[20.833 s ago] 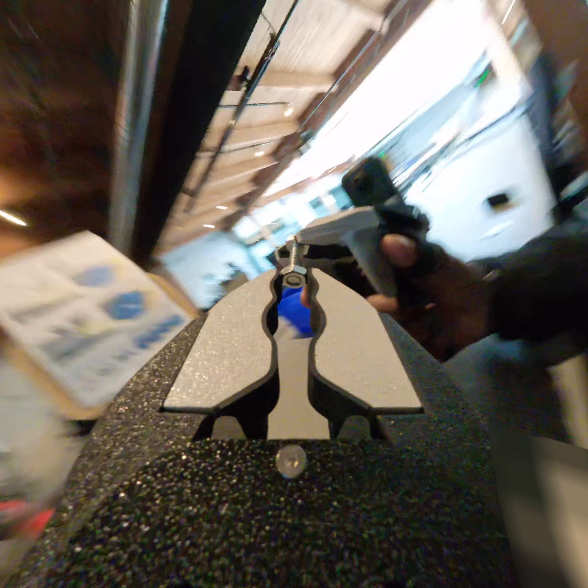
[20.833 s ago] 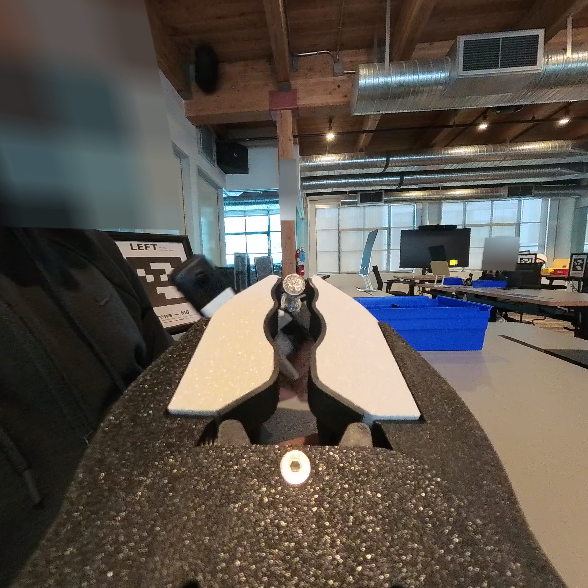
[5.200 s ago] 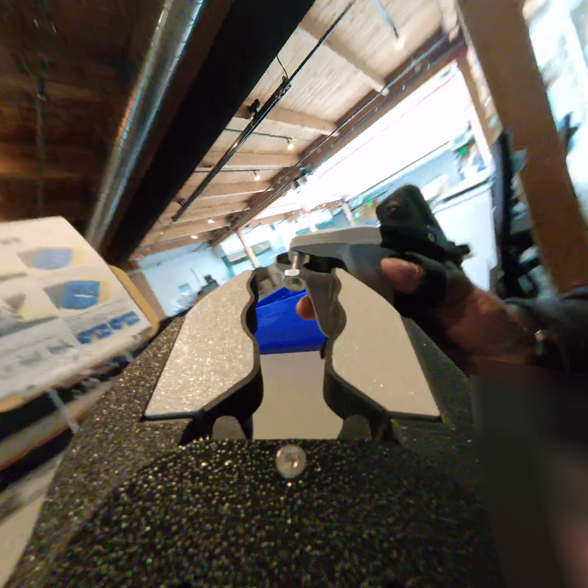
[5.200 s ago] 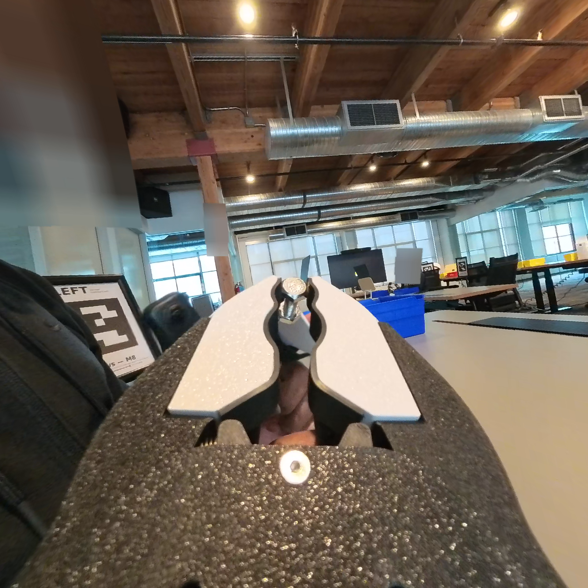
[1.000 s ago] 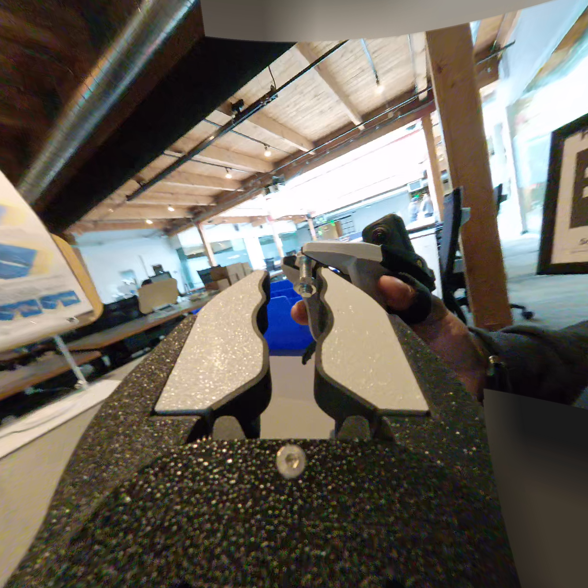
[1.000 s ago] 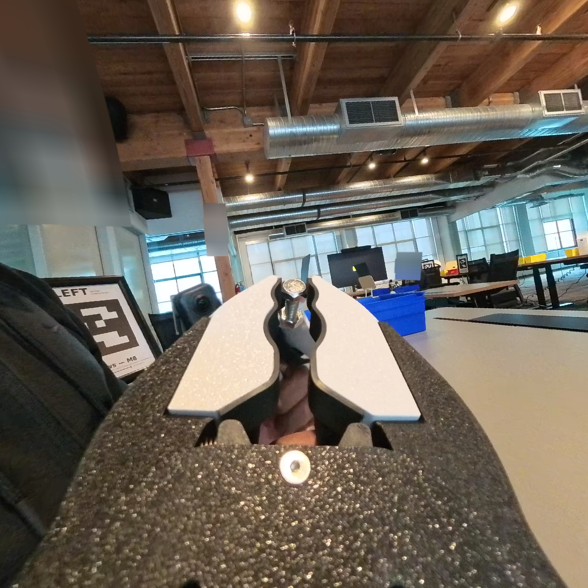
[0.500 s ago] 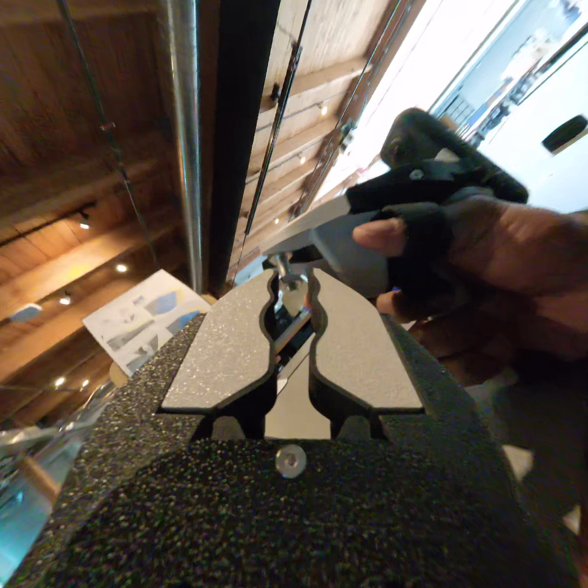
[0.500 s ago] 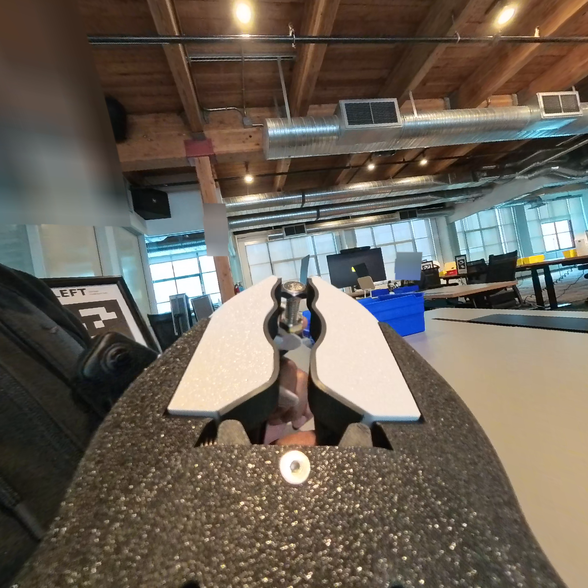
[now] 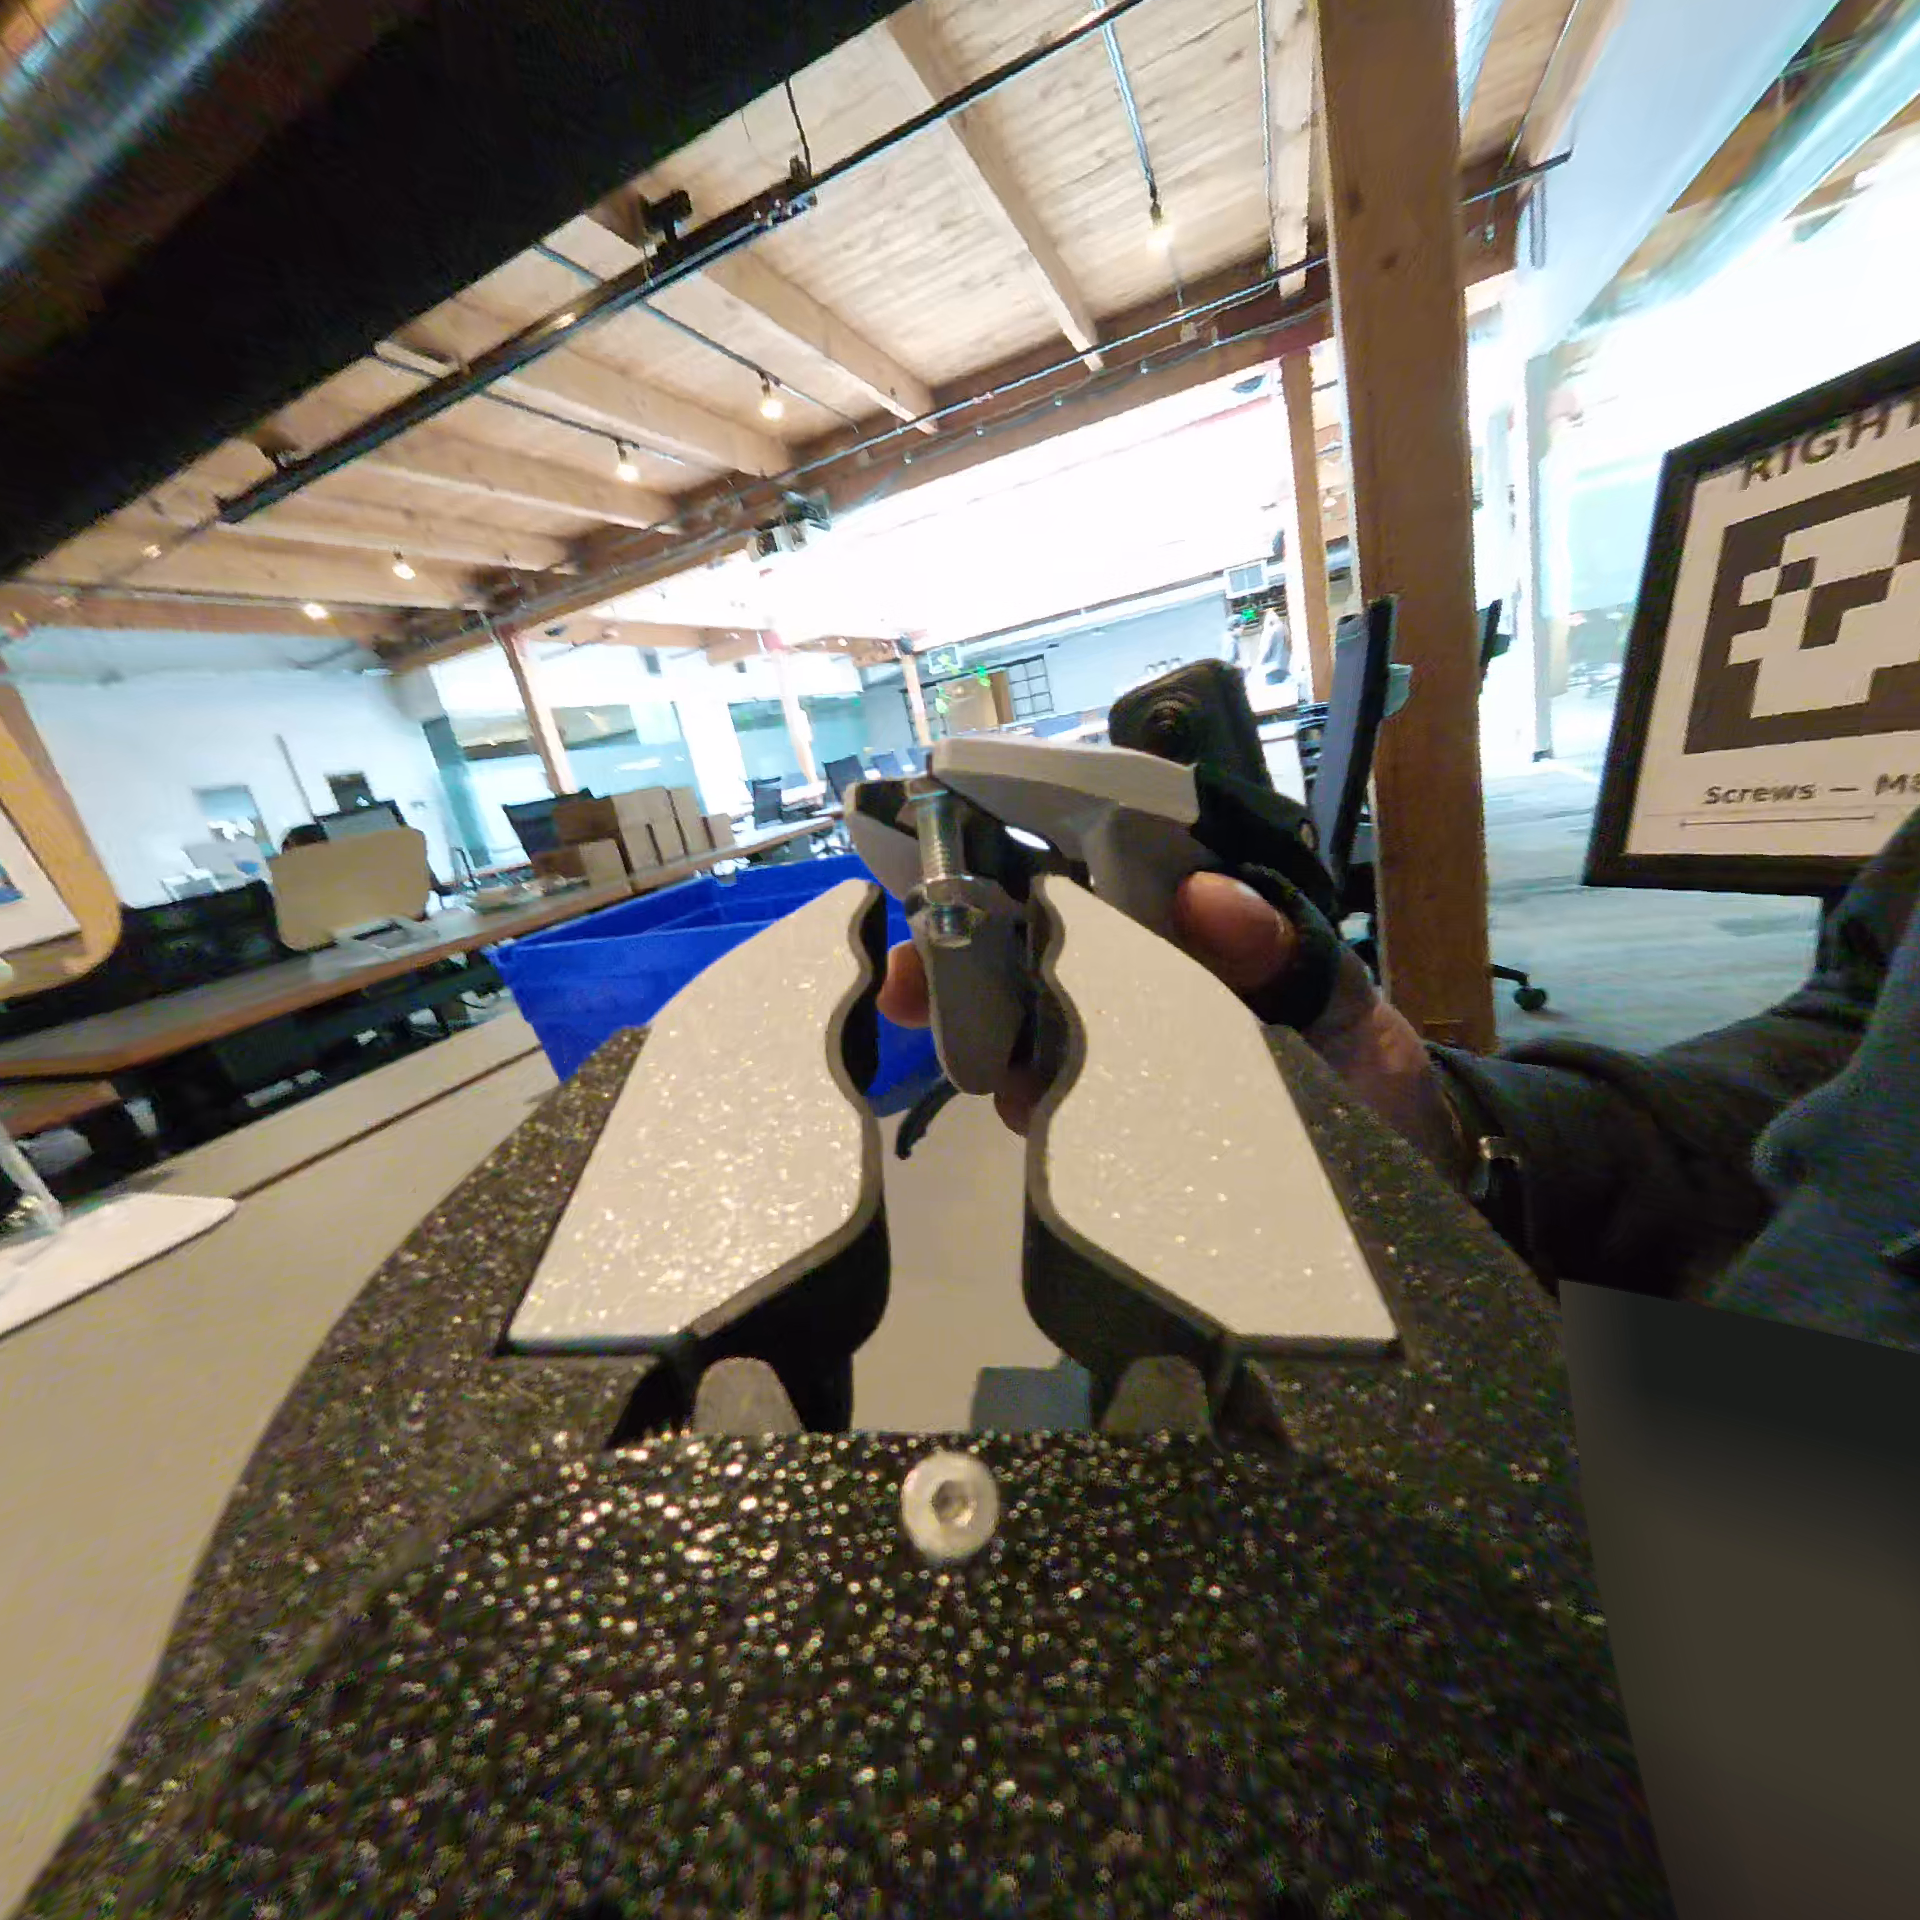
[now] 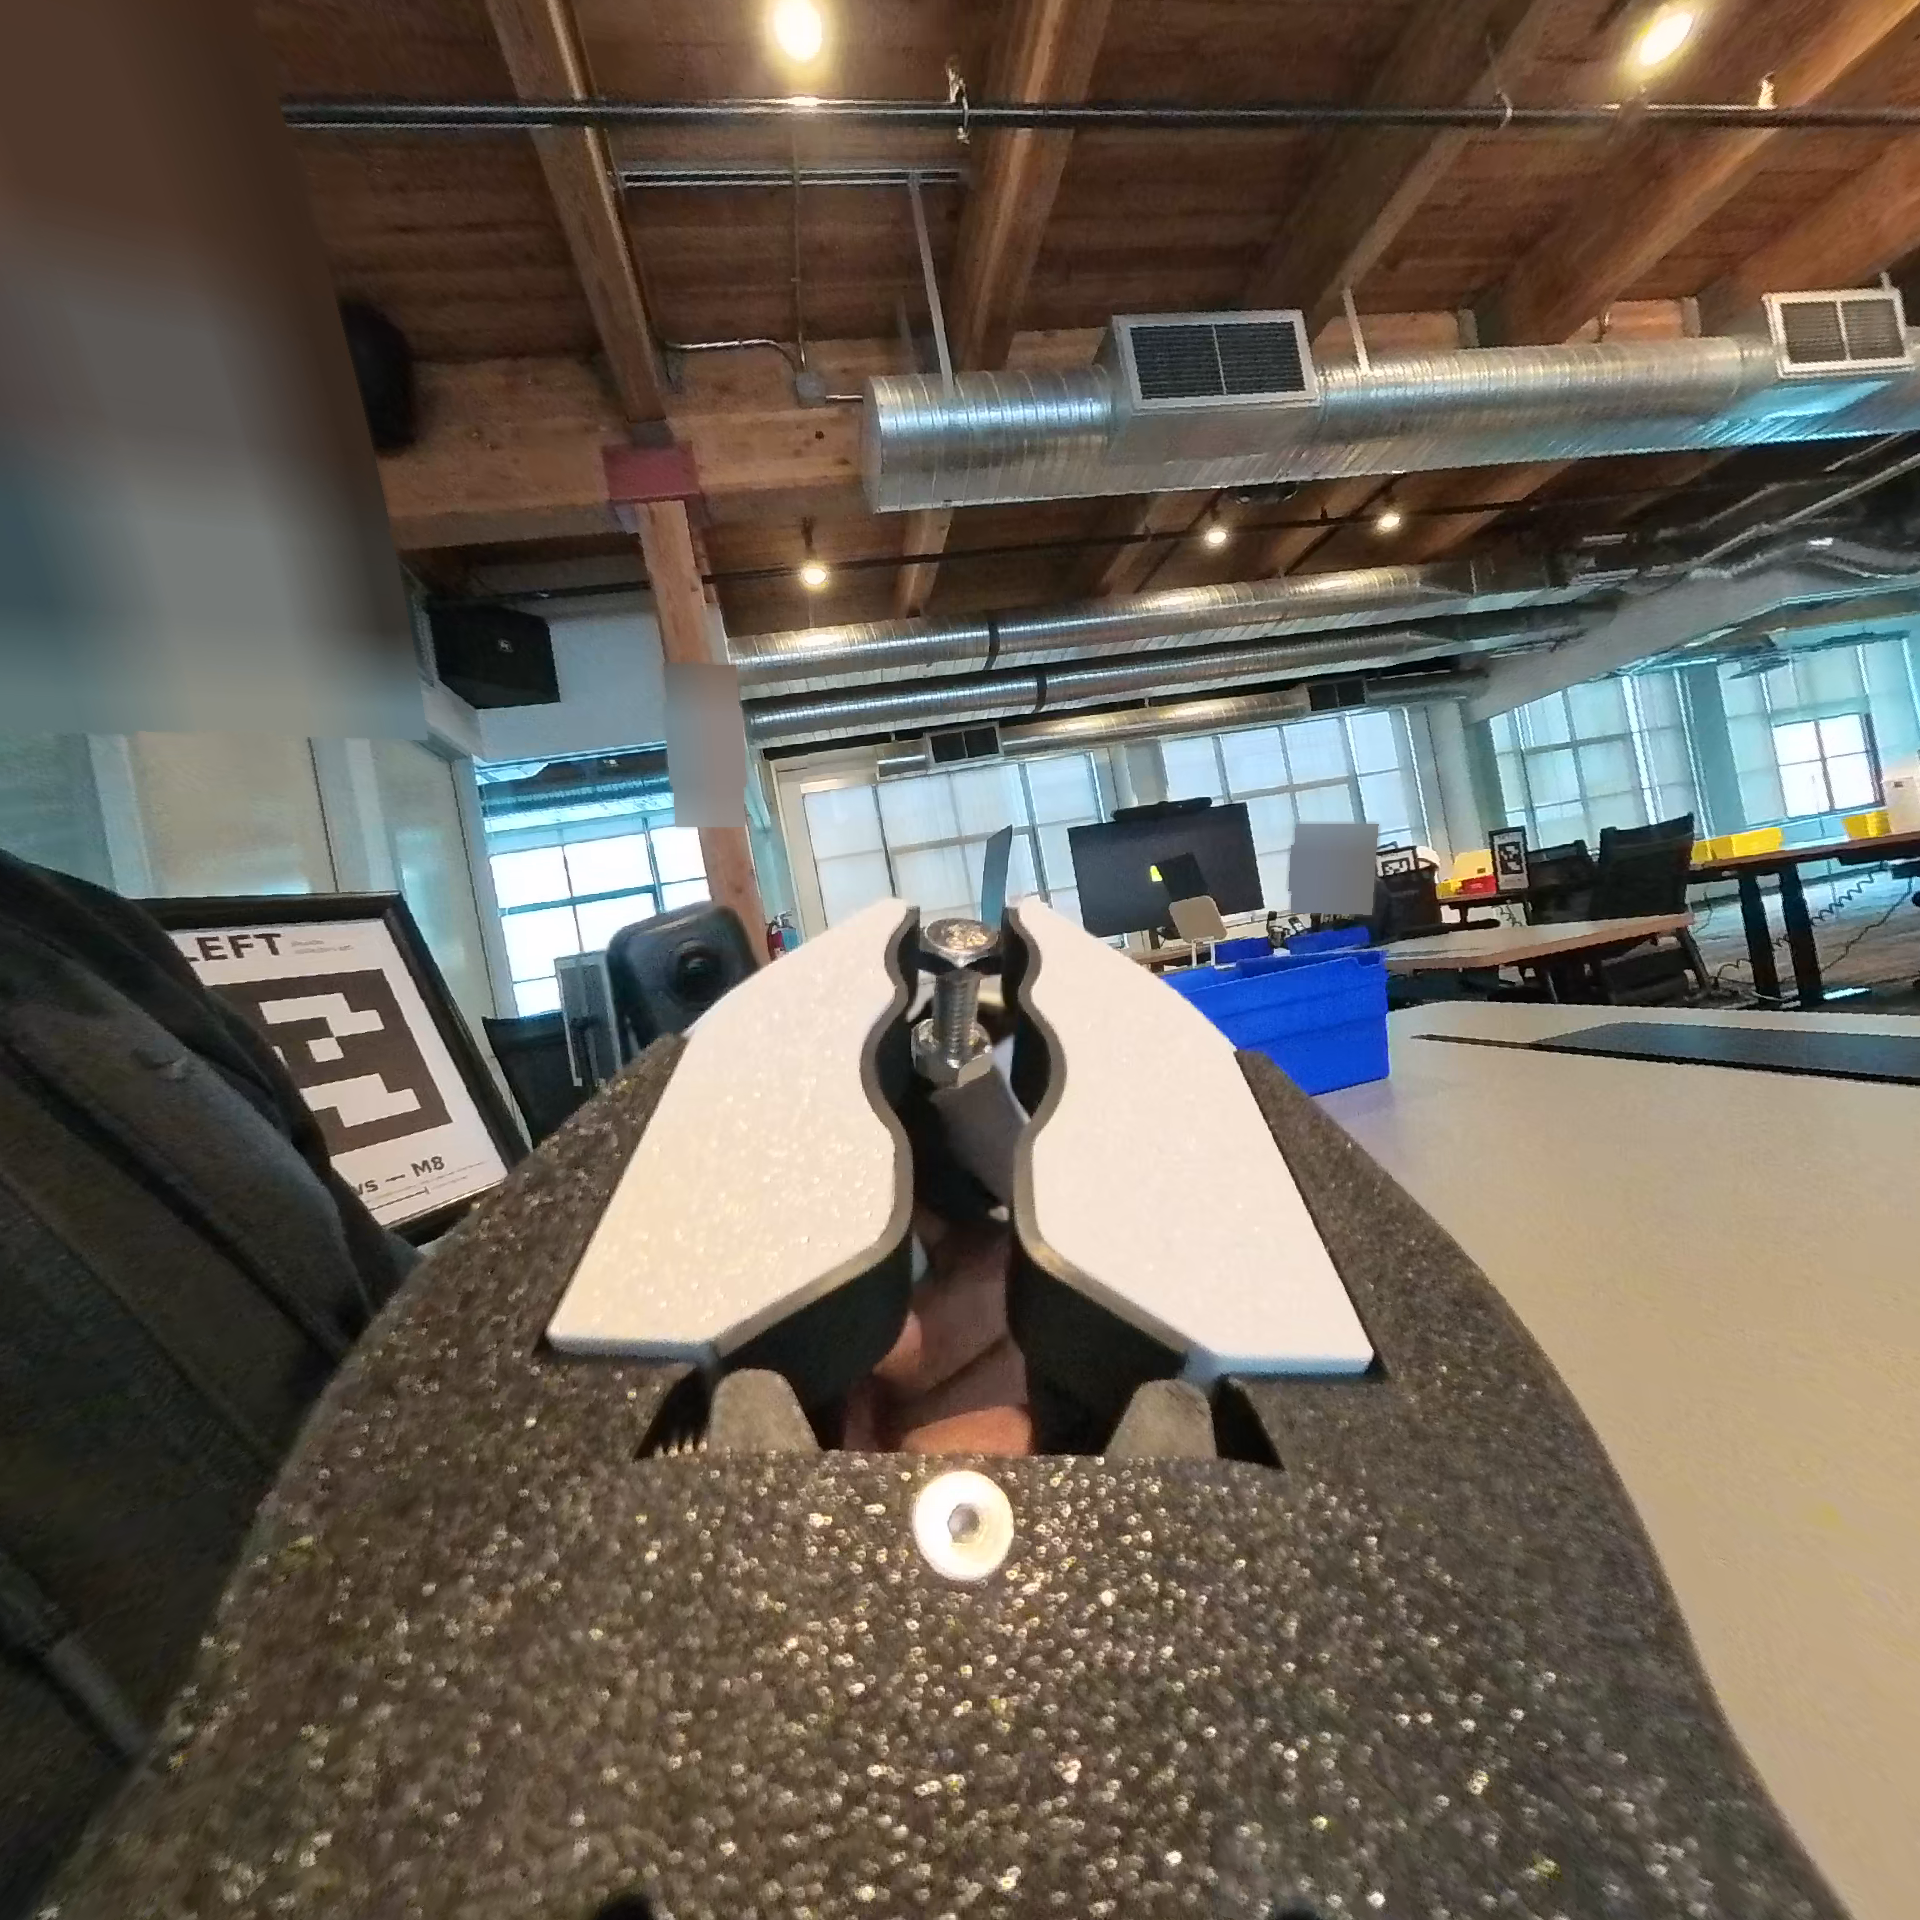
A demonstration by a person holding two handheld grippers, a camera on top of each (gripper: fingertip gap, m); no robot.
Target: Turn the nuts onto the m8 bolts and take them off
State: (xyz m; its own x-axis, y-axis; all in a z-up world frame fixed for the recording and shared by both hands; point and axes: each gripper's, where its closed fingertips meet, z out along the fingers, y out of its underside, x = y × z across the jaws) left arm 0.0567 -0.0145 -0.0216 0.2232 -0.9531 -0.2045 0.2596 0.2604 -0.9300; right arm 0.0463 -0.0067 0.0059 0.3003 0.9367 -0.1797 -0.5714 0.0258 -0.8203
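Since half a second ago: we have swung our left gripper (image 9: 954,940) from pointing up at the ceiling back to level, and its fingers, then drawn in beside the nut, now stand apart.
Left gripper: we hold it open, empty, its tips either side of the nut (image 9: 948,921) without clear contact.
Right gripper: our right gripper (image 10: 959,951) is closed on the head of the M8 bolt (image 10: 953,992), which hangs shank down.
Nut: in the right wrist view it sits threaded on the shank, well below the head (image 10: 951,1060).
Right gripper from the left: we see it just beyond our left tips (image 9: 914,821), a gloved hand (image 9: 1278,956) around its grip.
Behind: blue bin (image 9: 665,961) on the grey table (image 10: 1662,1247); framed marker card (image 10: 332,1049) at left.
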